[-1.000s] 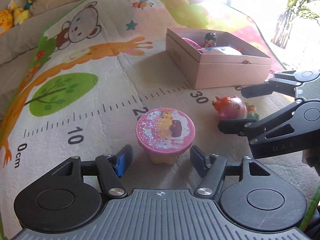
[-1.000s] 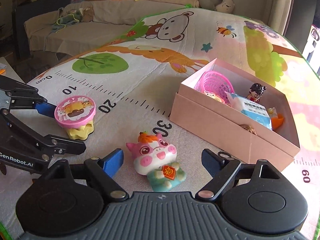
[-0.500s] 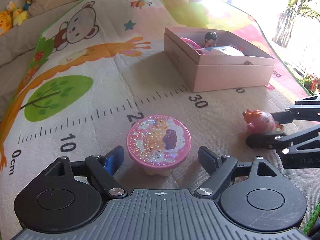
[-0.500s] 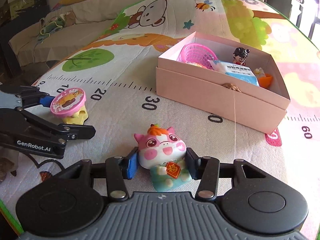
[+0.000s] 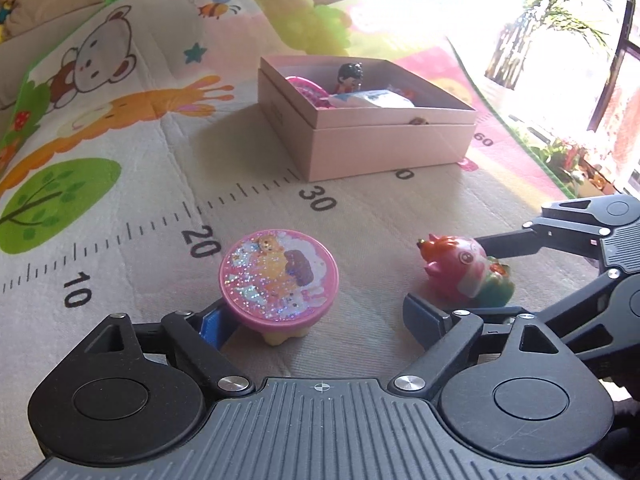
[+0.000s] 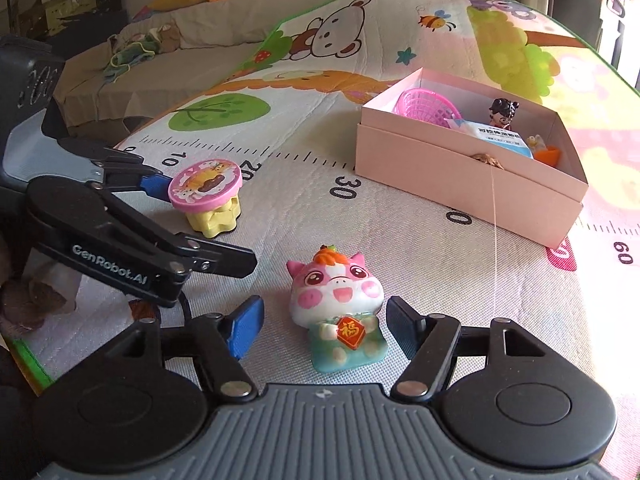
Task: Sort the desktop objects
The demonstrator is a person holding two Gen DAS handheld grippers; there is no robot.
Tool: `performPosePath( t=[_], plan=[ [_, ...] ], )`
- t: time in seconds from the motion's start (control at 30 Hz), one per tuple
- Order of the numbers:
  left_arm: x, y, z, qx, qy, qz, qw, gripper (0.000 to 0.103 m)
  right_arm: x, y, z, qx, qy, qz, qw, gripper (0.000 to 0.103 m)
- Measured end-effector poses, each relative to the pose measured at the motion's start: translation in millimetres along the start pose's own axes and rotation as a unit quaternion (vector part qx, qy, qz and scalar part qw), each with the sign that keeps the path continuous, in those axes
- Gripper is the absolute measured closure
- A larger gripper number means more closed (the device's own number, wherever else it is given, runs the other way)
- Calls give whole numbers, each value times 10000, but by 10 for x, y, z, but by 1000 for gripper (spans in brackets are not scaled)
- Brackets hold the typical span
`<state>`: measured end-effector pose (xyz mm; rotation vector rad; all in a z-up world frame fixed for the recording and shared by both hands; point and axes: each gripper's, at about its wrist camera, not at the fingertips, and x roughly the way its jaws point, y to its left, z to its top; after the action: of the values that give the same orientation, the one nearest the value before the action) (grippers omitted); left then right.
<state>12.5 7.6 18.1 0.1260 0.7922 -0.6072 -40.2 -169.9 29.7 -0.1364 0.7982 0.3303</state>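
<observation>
Both hand-held grippers spread, one toy between each pair of pads, on the play mat (image 5: 360, 216).

Left hand-held gripper (image 5: 316, 318): jaws just opening, glitter-lid toy (image 5: 279, 278) beside its left pad, untouched on the right. Right hand-held gripper (image 6: 325, 327): jaws just reopening, pig toy (image 6: 338, 306) unpinched. Pink box (image 6: 472, 180) ahead, right.
</observation>
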Motion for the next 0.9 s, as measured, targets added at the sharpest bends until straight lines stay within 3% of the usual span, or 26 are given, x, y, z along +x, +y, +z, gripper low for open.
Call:
performPosePath(
  t=[0.23,0.47,0.57,0.6,0.73,0.83,0.9],
  plan=[
    [33,33,33,6,-79,461,9989,9,29,-15,-9,-13,-21,-121,9999,34],
    [105,106,61,-191,10,683,9975,27,69,-14,31,-32,-42,-116,9999,34],
    [102,97,56,-169,8,773,9969,40,67,-5,36,-62,11,-101,9999,52],
    [94,90,52,-148,2,811,9966,45,66,-3,37,-70,28,-138,9999,54],
    [43,60,53,-57,-11,823,9966,49,2,-32,17,-55,67,-177,9998,55],
    [-117,-7,206,111,-207,667,9975,54,-198,-118,83,43,32,130,9999,56],
    [-280,-56,430,272,-579,612,9961,54,-499,-224,255,61,-312,278,9991,56]
  ],
)
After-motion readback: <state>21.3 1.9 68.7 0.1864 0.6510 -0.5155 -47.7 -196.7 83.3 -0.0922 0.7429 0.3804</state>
